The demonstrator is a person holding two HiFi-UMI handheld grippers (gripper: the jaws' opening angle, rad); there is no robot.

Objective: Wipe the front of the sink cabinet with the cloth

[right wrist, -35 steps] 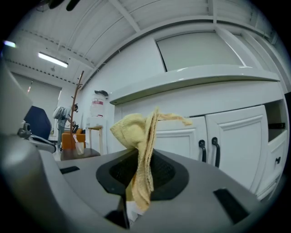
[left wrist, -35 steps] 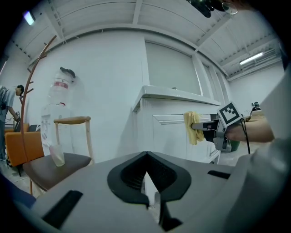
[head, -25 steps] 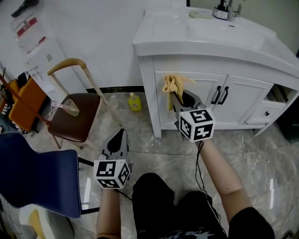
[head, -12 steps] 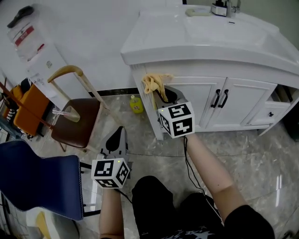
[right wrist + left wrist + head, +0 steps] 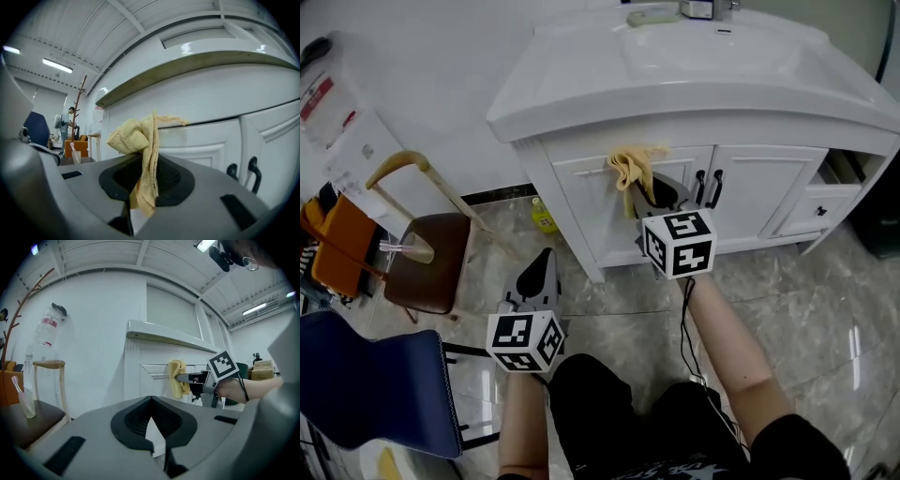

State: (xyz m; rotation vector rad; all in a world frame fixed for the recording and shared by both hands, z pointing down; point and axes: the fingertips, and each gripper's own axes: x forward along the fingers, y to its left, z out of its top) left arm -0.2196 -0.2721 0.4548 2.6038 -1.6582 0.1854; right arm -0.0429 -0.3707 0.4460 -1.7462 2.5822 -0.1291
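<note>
The fingers (image 5: 199, 199) of the right gripper (image 5: 643, 193) are closed on a yellow cloth (image 5: 630, 167), pinching it about midway so that one bunch stands up above the tips and a tail hangs down between them. The cloth sits high on the left door (image 5: 581, 202) of the sink cabinet (image 5: 769, 202), just under the overhanging basin top (image 5: 581, 98), and from the left gripper view it looks to be touching the panel. To wipe well, I judge the bunched wad should be pushed flat against the door so that cloth, not the hard tips, meets the paint. Strokes should then run sideways in overlapping bands from the top rail down, since the wad covers little at a time. The two black door handles (image 5: 708, 187) just beside the gripper's right will snag the cloth, so it is better to work round them. The overhang above limits how high the gripper can tilt. The left gripper (image 5: 539, 274) hangs low over the floor (image 5: 825, 281), well apart from the cabinet, its fingers together on nothing. A small yellow bottle (image 5: 542, 217) stands on the floor by the cabinet's left front corner and could be knocked on low passes. A brown-seated chair (image 5: 422, 272) and a blue chair (image 5: 366, 375) stand further left, clear of the work.
</note>
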